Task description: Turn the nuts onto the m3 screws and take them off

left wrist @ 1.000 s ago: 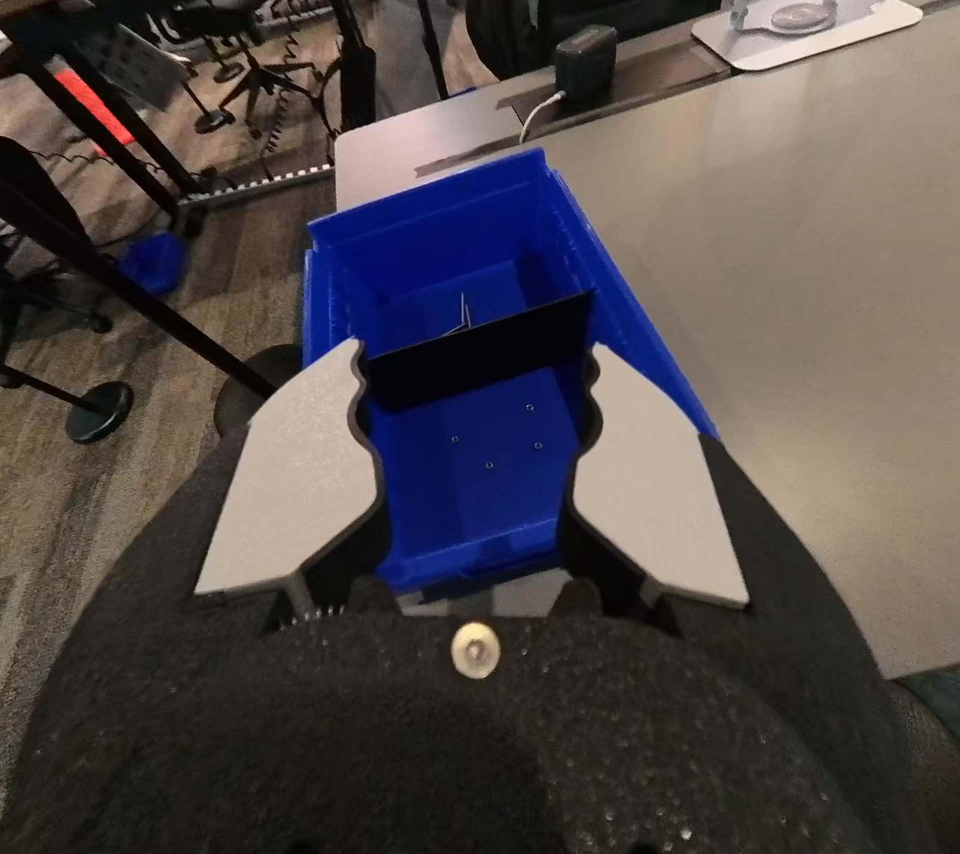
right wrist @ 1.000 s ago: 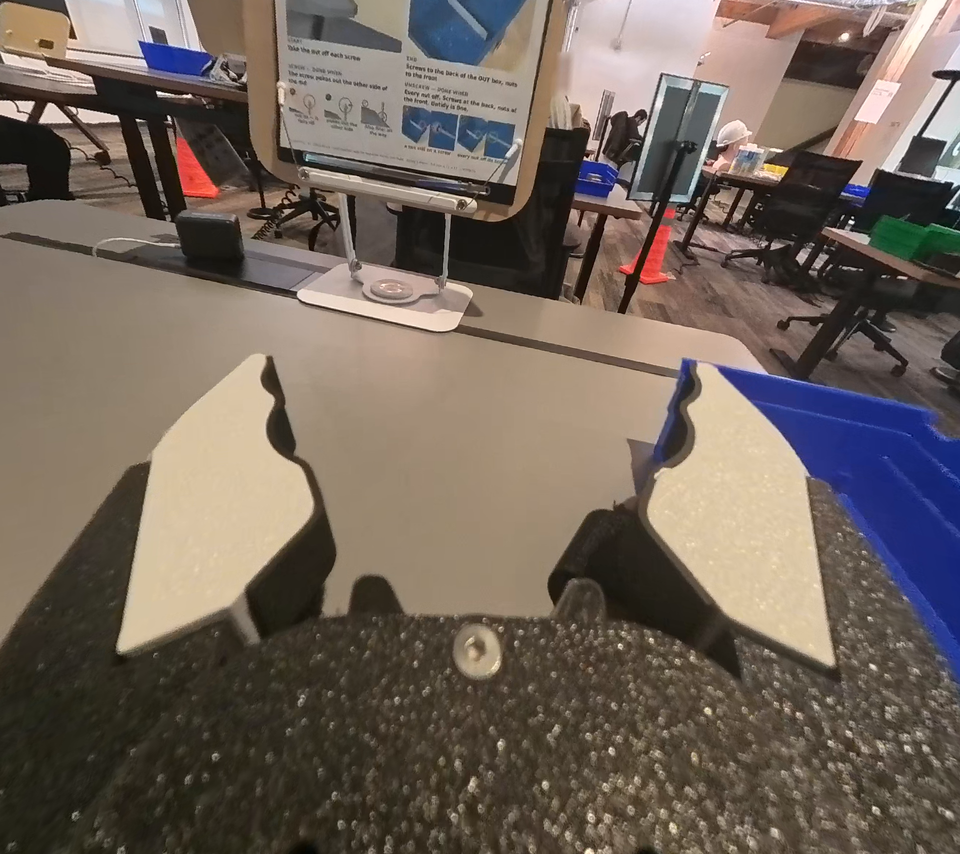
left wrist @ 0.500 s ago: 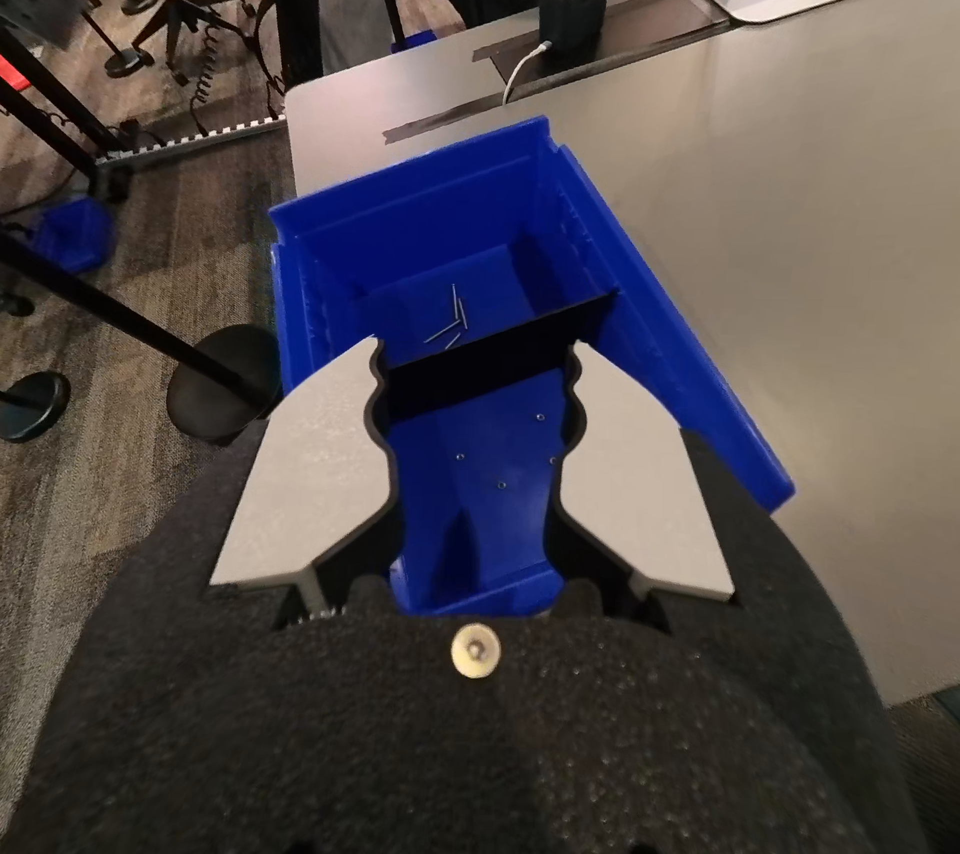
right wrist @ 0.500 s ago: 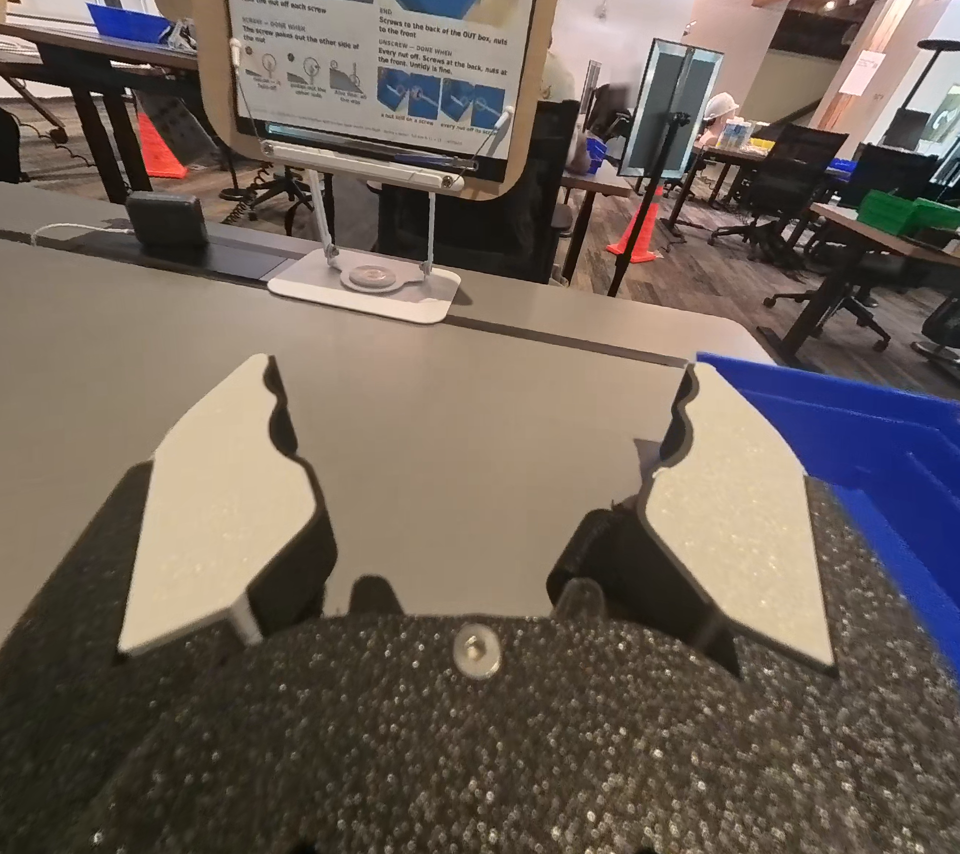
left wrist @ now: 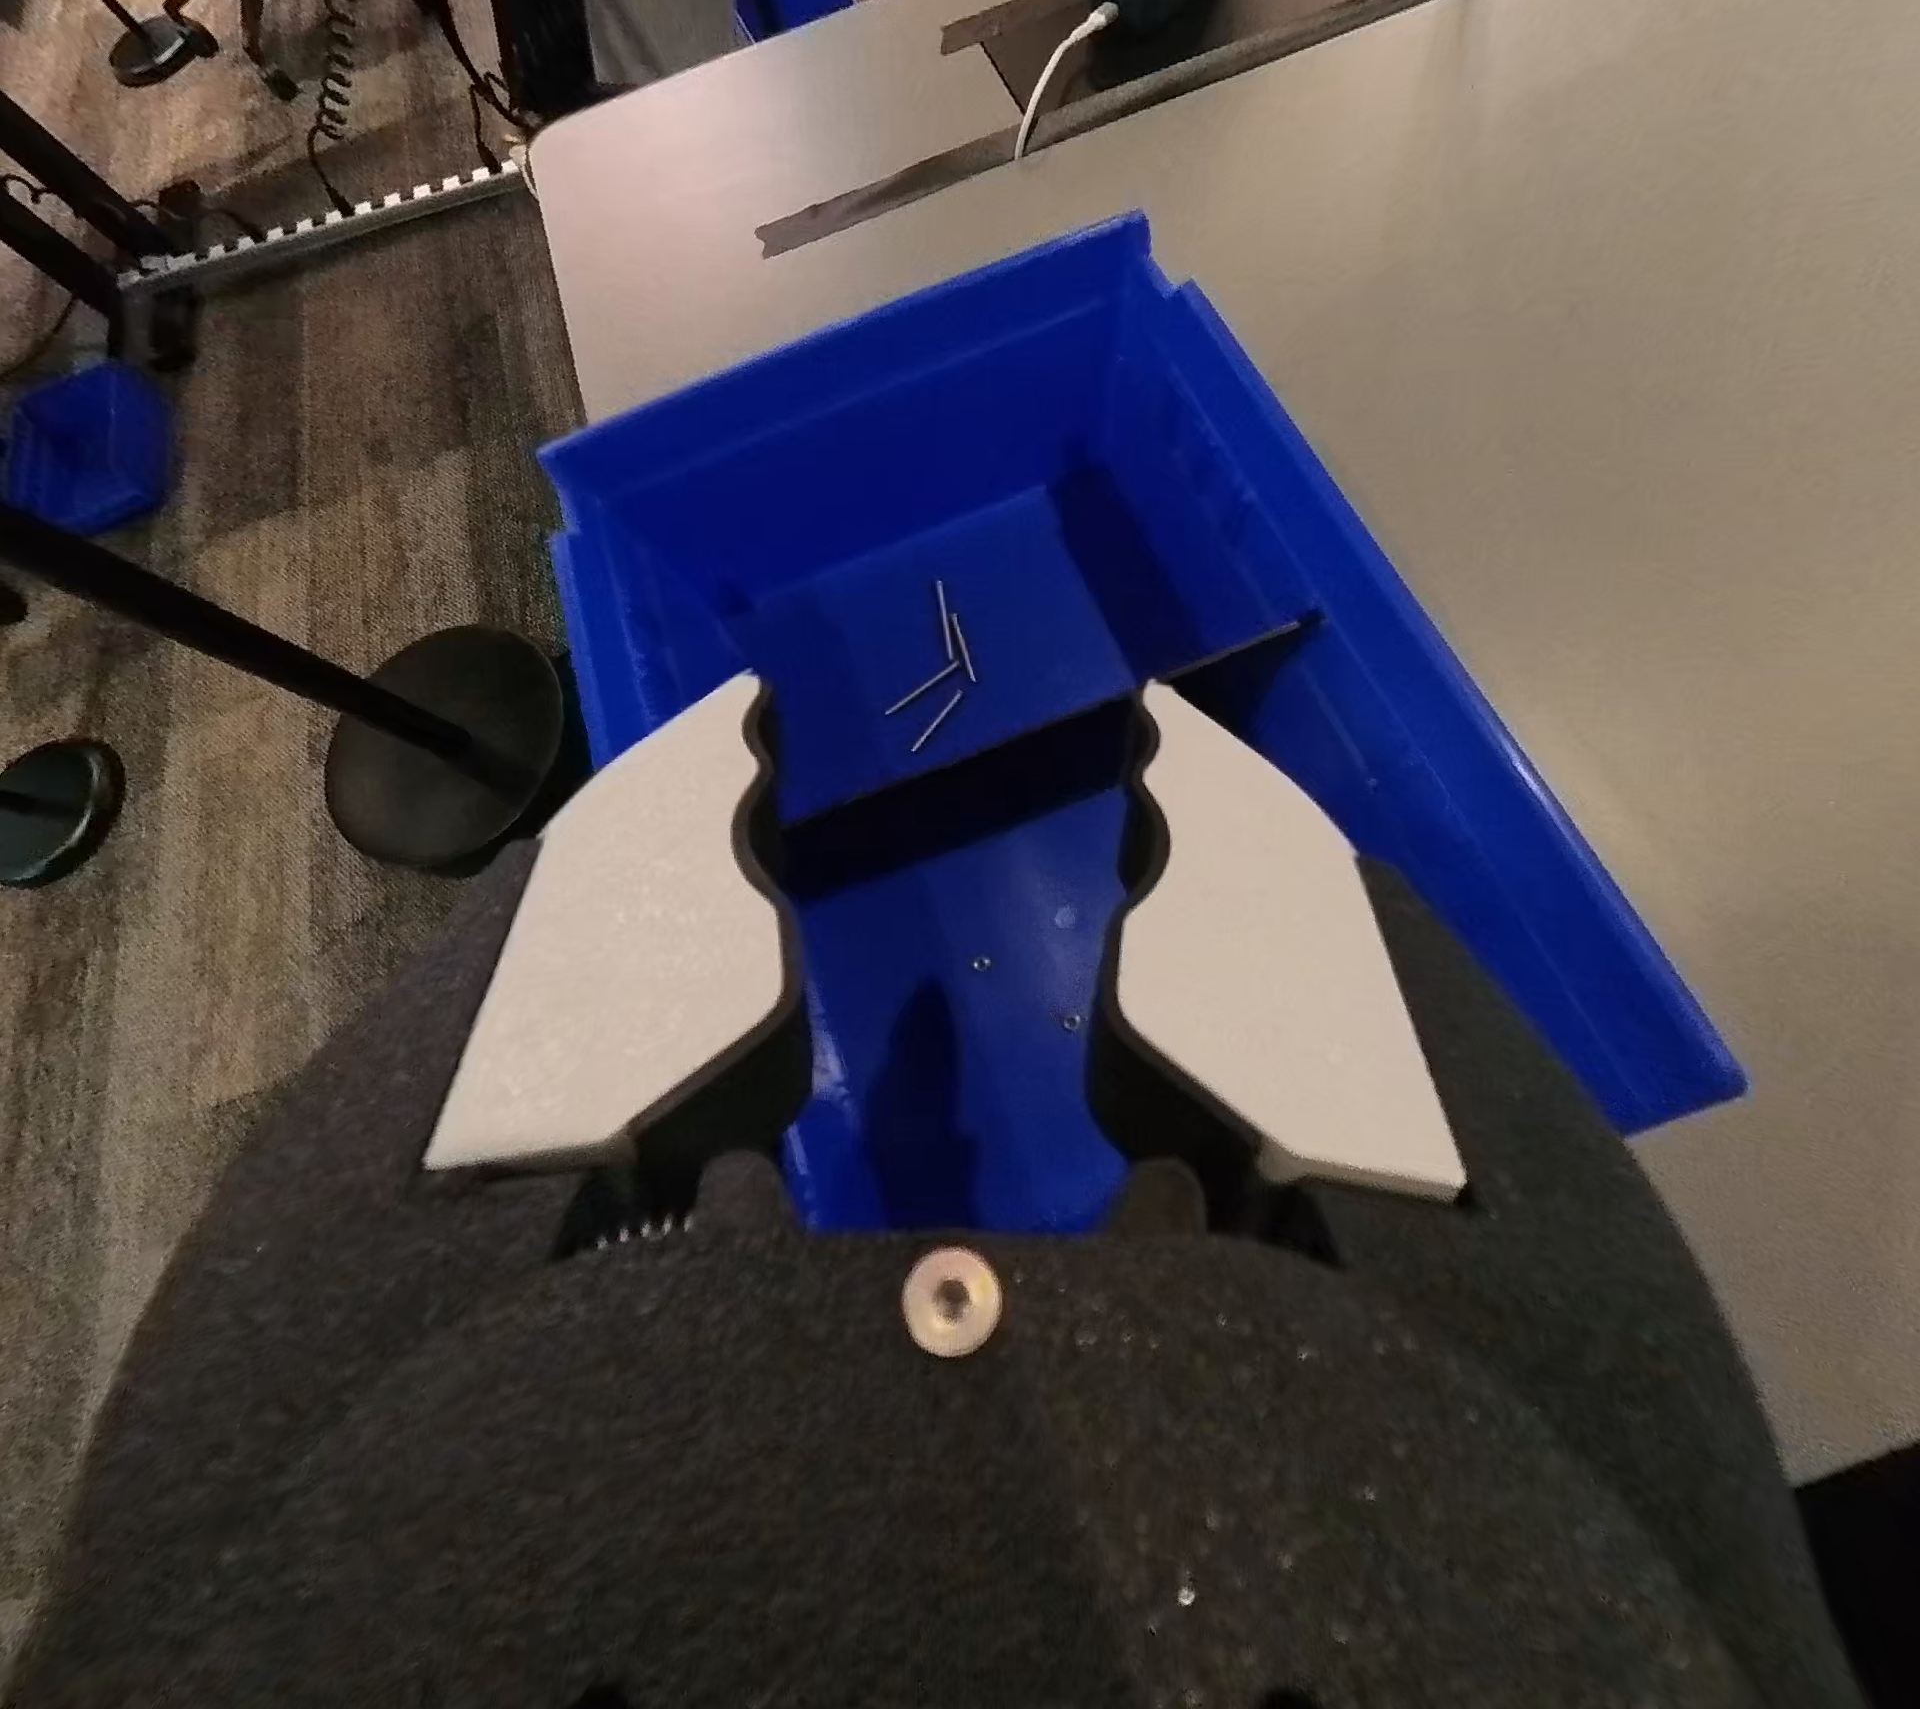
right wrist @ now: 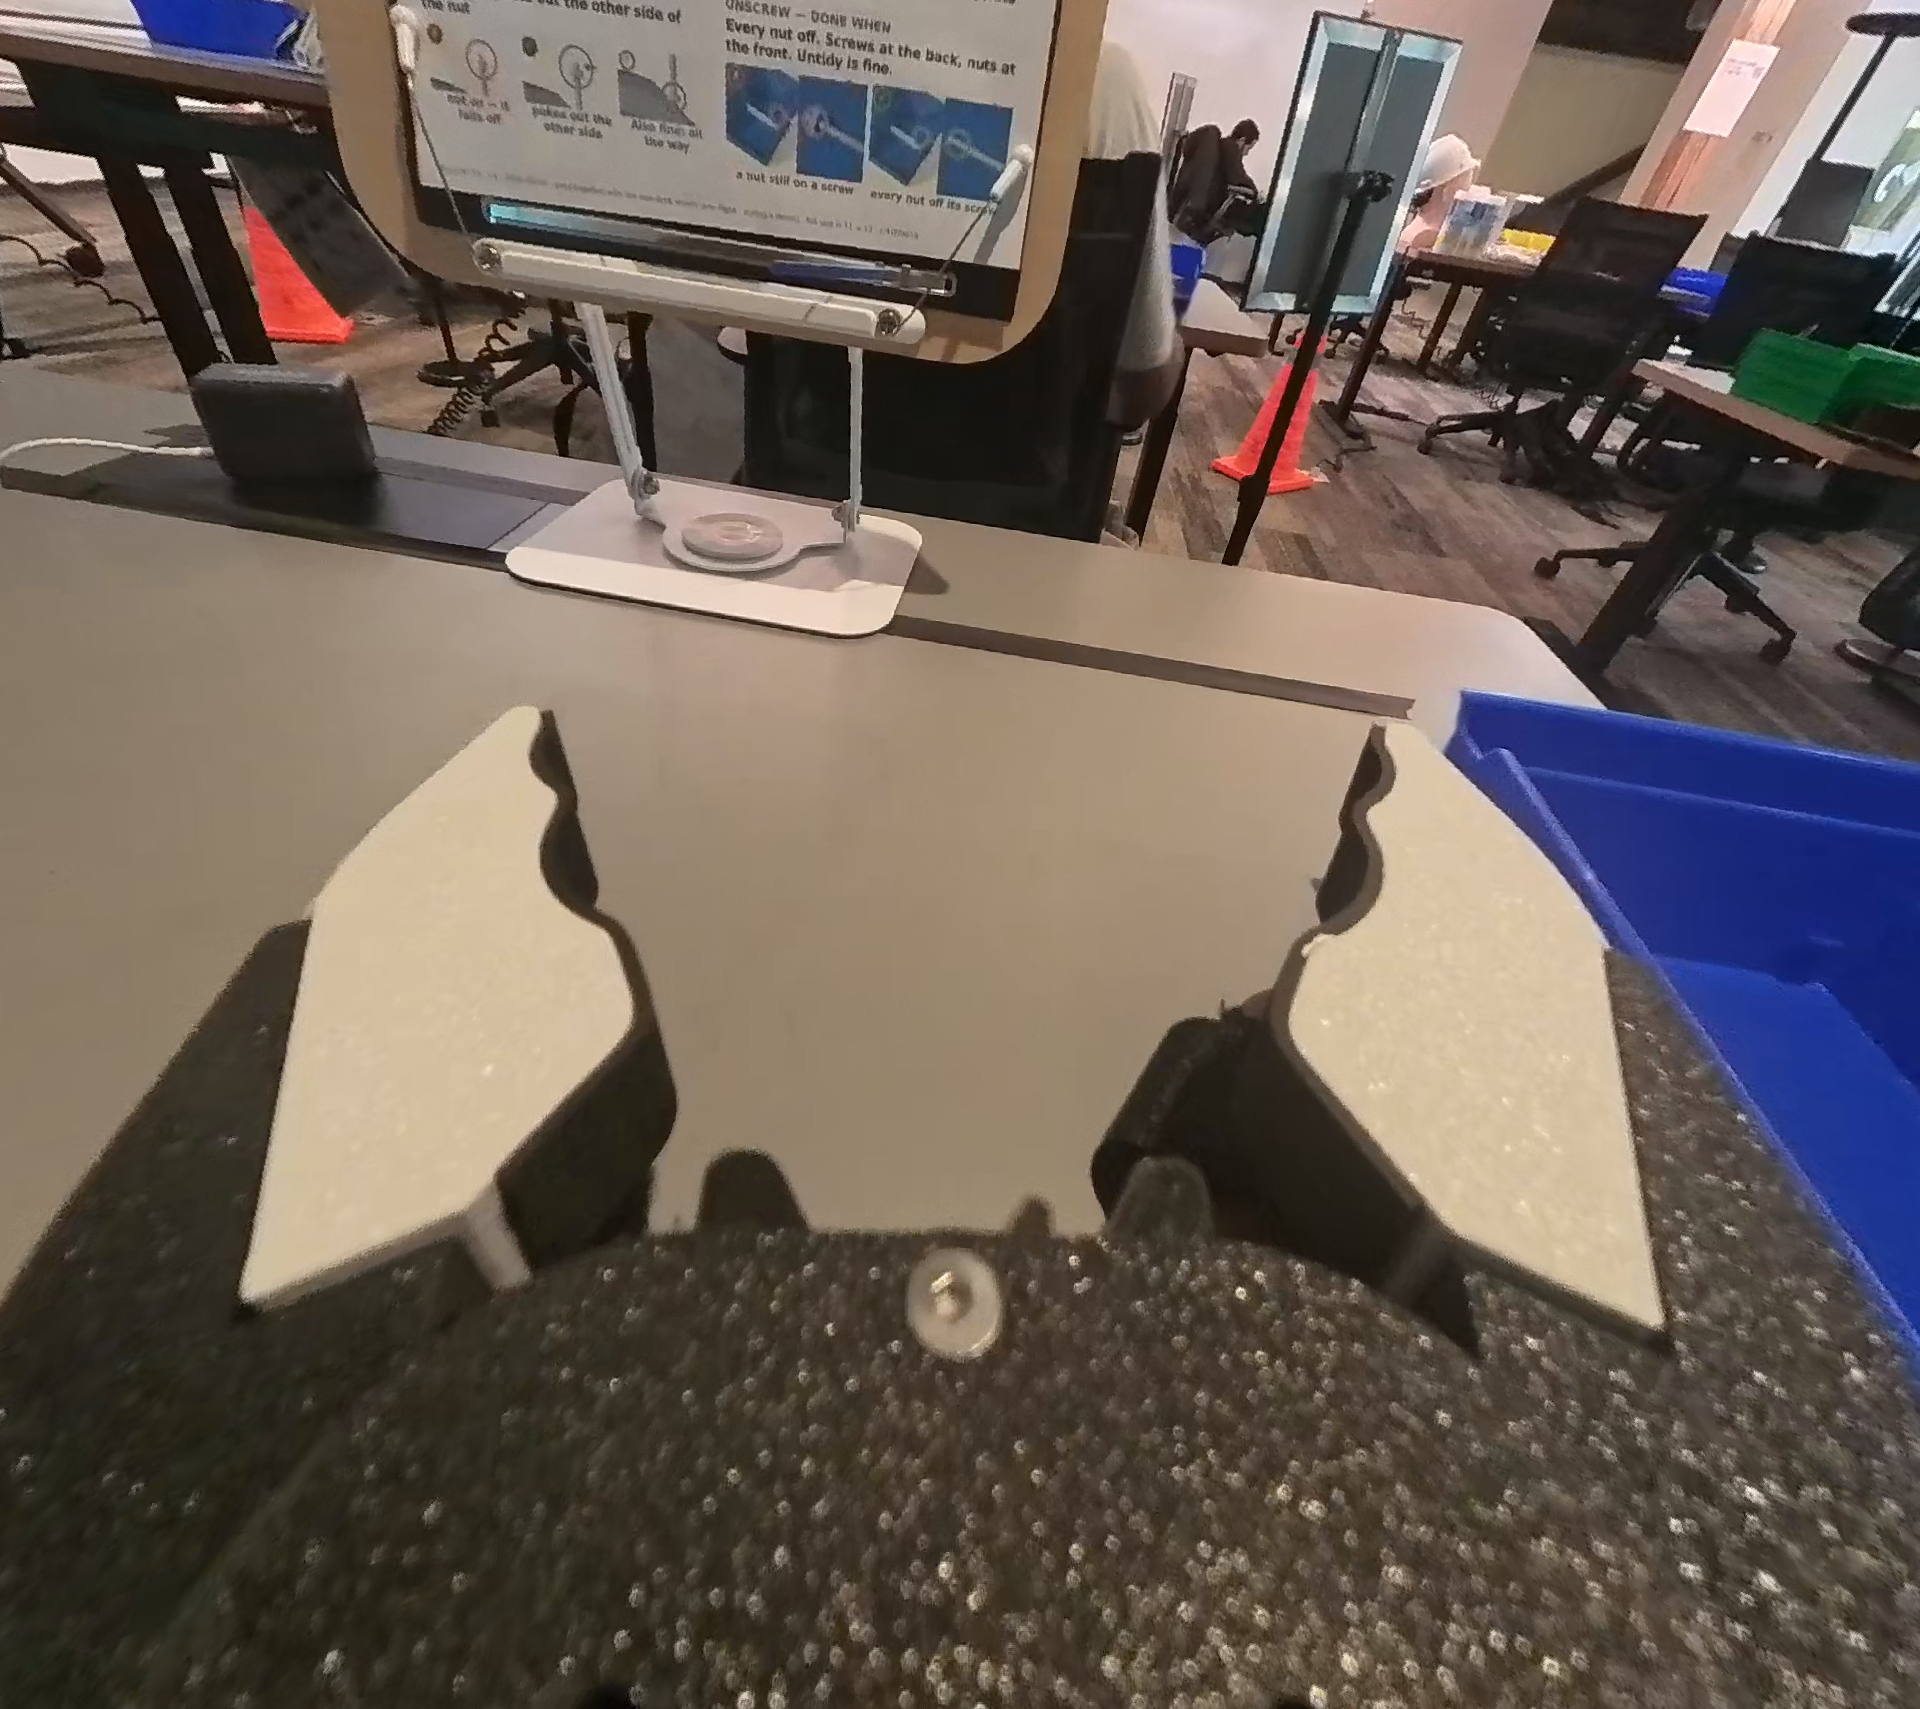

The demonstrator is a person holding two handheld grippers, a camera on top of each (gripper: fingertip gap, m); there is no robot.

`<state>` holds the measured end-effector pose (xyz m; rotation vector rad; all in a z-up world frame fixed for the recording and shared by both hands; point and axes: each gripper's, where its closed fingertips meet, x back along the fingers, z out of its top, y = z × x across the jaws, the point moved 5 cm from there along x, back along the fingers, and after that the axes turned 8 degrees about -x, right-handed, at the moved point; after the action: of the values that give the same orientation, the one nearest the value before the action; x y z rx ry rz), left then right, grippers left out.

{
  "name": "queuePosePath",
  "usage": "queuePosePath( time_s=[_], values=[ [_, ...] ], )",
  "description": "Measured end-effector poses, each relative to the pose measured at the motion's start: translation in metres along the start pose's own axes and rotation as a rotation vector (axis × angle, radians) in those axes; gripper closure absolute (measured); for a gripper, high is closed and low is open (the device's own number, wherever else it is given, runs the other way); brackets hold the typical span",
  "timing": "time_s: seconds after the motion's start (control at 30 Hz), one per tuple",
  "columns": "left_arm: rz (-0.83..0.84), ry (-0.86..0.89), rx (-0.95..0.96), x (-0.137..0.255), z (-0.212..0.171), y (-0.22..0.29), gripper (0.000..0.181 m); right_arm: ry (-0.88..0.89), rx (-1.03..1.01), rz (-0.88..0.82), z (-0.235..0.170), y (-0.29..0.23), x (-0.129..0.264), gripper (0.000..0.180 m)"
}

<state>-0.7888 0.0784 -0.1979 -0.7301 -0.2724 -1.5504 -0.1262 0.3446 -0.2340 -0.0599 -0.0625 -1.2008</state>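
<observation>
My left gripper is empty, its fingers spread wide, and it hangs above the blue bin in the middle of the left wrist frame. I judge that I hold it this wide and this high because I have not yet chosen a piece: from here both compartments lie between my fingers. The black divider crosses the bin just at my fingertips. Beyond it, toward the upper middle of the frame, a few thin m3 screws lie loose in a small heap on the bin floor. On the near side of the divider, lower in the frame, some tiny nuts lie well apart from each other. No nut looks to be on a screw, so I think the sorting keeps them easy to take one by one.

My right gripper is also empty and wide, and it waits over the bare grey table, pointing level, not down.

Only the left view shows the screws and nuts. Only the right view shows the instruction board on its stand at the top of the frame, and a second blue bin at the right edge; its contents I cannot see. The black charger shows in both views.
</observation>
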Motion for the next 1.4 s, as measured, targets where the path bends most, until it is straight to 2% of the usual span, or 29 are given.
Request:
queuePosePath(
  time_s=[0.3, 0.5, 0.8, 1.17, 1.4],
  values=[
    [-0.031, -0.027, -0.053, -0.014, 0.01, -0.007, 0.122, -0.007, -0.003, -0.006, -0.002, -0.001, -0.002, 0.044],
    [-0.112, -0.091, -0.132, -0.031, 0.015, -0.012, 0.137, -0.016, 0.003, -0.008, -0.005, -0.002, -0.001, 0.044],
    [-0.288, -0.243, -0.356, -0.066, 0.02, -0.022, 0.157, -0.014, 0.013, -0.008, -0.007, -0.003, -0.013, 0.044],
    [-0.531, -0.523, -0.701, -0.117, -0.002, -0.018, 0.179, -0.004, 0.025, 0.004, -0.015, -0.006, -0.015, 0.044],
    [-0.585, -0.617, -0.781, -0.14, -0.015, -0.02, 0.18, -0.002, 0.024, 0.004, -0.015, -0.001, -0.015, 0.044]
  ],
)
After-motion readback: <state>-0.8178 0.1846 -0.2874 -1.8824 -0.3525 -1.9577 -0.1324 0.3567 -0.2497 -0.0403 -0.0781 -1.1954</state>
